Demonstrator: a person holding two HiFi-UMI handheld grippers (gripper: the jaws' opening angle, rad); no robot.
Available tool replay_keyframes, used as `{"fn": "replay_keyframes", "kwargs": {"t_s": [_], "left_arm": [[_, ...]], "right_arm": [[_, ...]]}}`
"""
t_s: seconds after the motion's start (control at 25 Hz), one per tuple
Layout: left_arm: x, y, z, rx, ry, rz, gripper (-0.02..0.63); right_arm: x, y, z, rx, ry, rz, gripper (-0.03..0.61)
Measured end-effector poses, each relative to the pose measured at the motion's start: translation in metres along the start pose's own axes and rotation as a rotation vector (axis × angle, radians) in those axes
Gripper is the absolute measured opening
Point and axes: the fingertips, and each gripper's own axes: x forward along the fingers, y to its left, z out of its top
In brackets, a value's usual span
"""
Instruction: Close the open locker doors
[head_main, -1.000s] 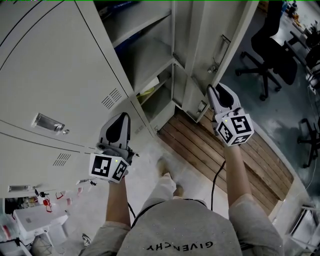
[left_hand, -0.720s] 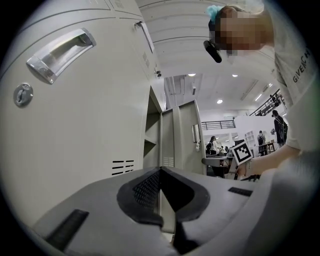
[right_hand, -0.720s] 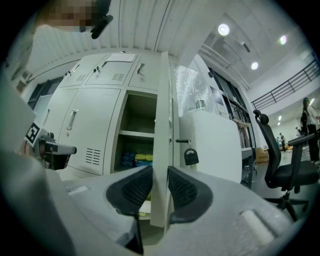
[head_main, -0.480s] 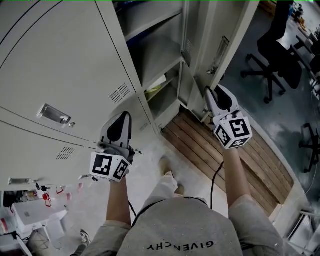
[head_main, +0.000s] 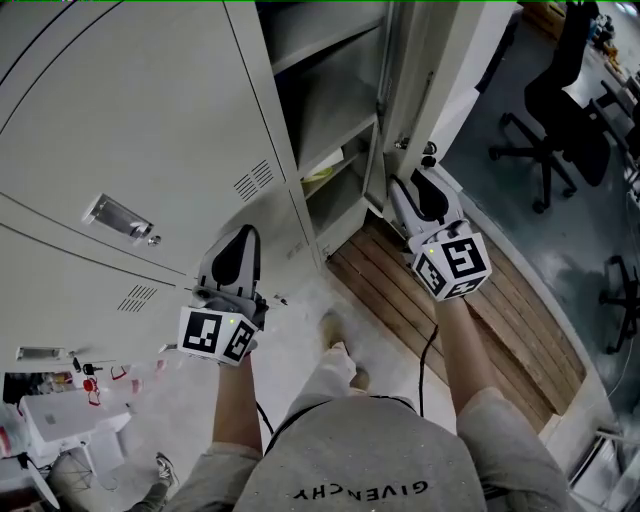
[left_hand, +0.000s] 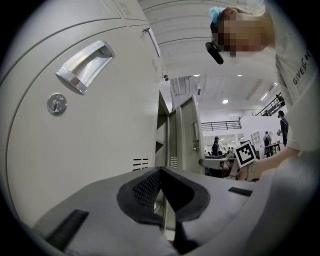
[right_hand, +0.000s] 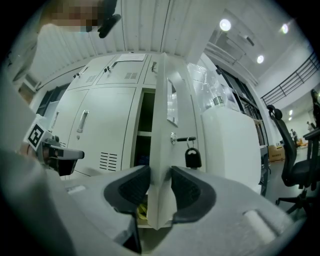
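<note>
The open locker door stands edge-on at the right of the open compartment, swung partway in, with a black padlock on its latch. My right gripper is at the door's lower edge. In the right gripper view the door's edge sits between the jaws of that gripper, which have just been opening. Both pads still touch the door's faces. My left gripper points at the closed grey locker door left of the opening. In its own view the left gripper is shut and empty.
A wooden pallet lies on the floor below the open door. Two office chairs stand at the far right. A metal handle and a keyhole are on the closed door. Something yellow lies on a lower shelf. My feet are near the locker's base.
The open door has swung left toward the locker frame, and my right gripper has moved left with it. The left gripper has crept forward along the closed door.
</note>
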Motion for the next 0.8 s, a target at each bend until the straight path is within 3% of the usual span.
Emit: {"fn": "replay_keyframes", "kwargs": {"t_s": [0.8], "left_arm": [[-0.044, 0.038, -0.009, -0.012, 0.022, 0.101, -0.003]], "right_arm": [[0.078, 0.07, -0.003, 0.019, -0.004, 0.092, 0.143]]}}
